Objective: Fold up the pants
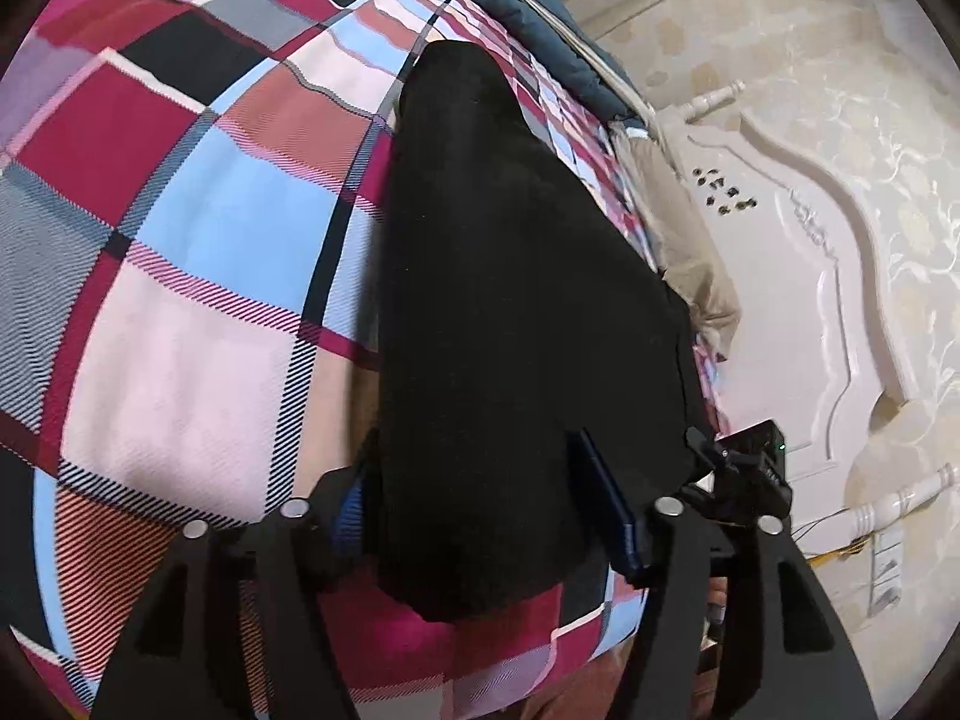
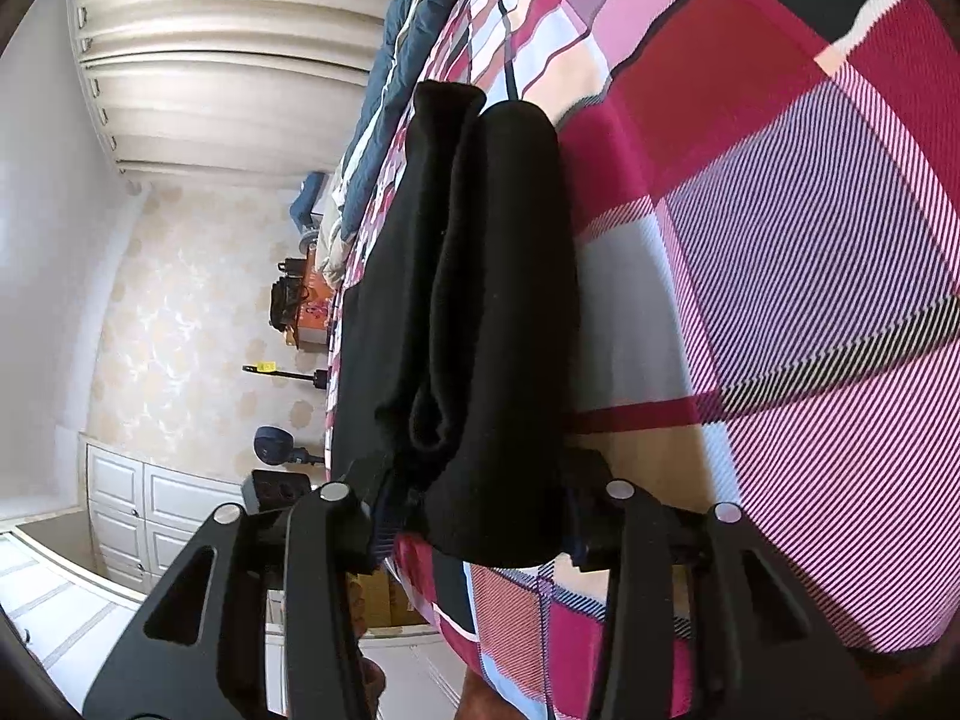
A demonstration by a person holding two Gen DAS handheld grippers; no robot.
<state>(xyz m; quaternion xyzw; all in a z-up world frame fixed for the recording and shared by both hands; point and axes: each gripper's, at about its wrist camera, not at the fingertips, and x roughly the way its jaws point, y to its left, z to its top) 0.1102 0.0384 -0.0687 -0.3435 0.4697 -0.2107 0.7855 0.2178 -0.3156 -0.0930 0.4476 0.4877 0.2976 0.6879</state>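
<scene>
Black pants (image 1: pixel 510 312) lie lengthwise on a plaid bedspread (image 1: pixel 198 228), folded into a long strip. In the left wrist view my left gripper (image 1: pixel 480 510) straddles the near end of the pants, with its jaws wide apart and cloth between them. In the right wrist view the pants (image 2: pixel 480 300) show two stacked legs running away from the camera. My right gripper (image 2: pixel 480 516) also has its jaws spread around the near end of the cloth. The other gripper's body (image 1: pixel 750 474) shows just right of the pants.
The plaid bedspread (image 2: pixel 780 240) covers the bed. A blue quilt (image 1: pixel 540 30) lies along the far edge. A cream headboard (image 1: pixel 810 300) and patterned wall stand beside the bed. White cabinets (image 2: pixel 138 516) and curtains (image 2: pixel 228 60) are off the bed's side.
</scene>
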